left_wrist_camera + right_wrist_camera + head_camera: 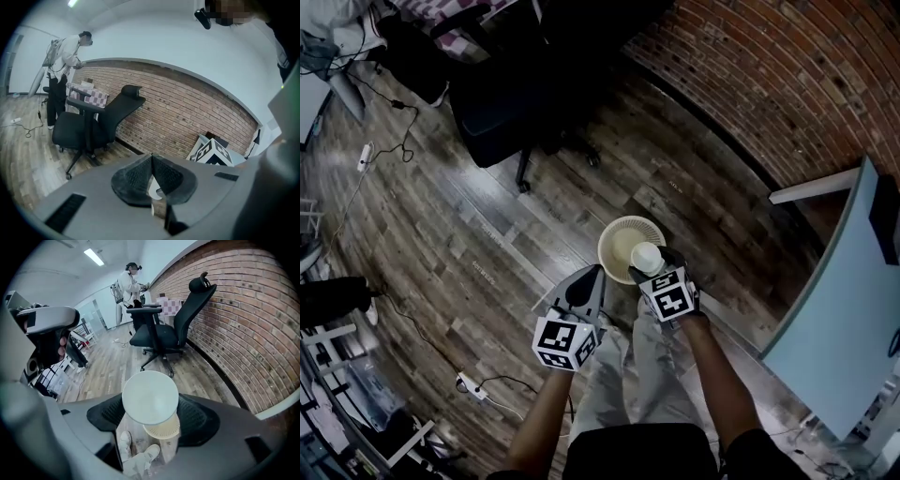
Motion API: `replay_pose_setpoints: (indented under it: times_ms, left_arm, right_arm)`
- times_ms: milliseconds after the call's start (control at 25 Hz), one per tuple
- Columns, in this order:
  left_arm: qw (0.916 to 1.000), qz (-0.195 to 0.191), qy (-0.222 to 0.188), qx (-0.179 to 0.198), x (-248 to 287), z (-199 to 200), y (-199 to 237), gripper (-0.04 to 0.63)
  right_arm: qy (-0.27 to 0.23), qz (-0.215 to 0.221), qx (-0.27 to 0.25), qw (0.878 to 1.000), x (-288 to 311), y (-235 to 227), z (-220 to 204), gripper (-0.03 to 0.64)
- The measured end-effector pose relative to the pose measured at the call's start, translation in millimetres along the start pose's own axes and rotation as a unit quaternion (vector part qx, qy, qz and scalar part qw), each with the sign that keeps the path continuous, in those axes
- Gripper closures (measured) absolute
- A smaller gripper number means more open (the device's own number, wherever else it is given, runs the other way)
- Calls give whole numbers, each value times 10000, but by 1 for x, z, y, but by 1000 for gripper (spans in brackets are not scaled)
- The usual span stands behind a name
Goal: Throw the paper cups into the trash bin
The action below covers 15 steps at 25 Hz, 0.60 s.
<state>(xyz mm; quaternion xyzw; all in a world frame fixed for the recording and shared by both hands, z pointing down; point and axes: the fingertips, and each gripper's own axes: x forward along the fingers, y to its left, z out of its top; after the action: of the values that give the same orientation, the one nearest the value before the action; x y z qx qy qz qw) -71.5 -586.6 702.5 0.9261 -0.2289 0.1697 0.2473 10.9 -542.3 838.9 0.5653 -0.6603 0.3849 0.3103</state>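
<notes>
Wood floor [487, 234] carries the bin [617, 242], with a brick wall [769, 75] beyond the bin. Right tool [649, 270] clamped on cup [646, 256], held directly over the bin. Left tool [593, 278] jaws together, empty, just beside bin.

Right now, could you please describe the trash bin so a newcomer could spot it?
From the brick wall, cross the wooden floor towards the person. The trash bin stands under the paper cup in the right tool: the only round, cream, open-topped container on the floor.
</notes>
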Motion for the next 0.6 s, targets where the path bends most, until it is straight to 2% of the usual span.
replay_pose_setpoints:
  times_ms: [280,600]
  left_arm:
    - [9999,54,150,-36,33,-46,15,586]
    - [9995,82,309,-71,67,-114,24,586]
  right_arm:
    - [82,54,-1,10000,43,-17,-31,267]
    - [230,163,-160,9995,97,-35,-84,267]
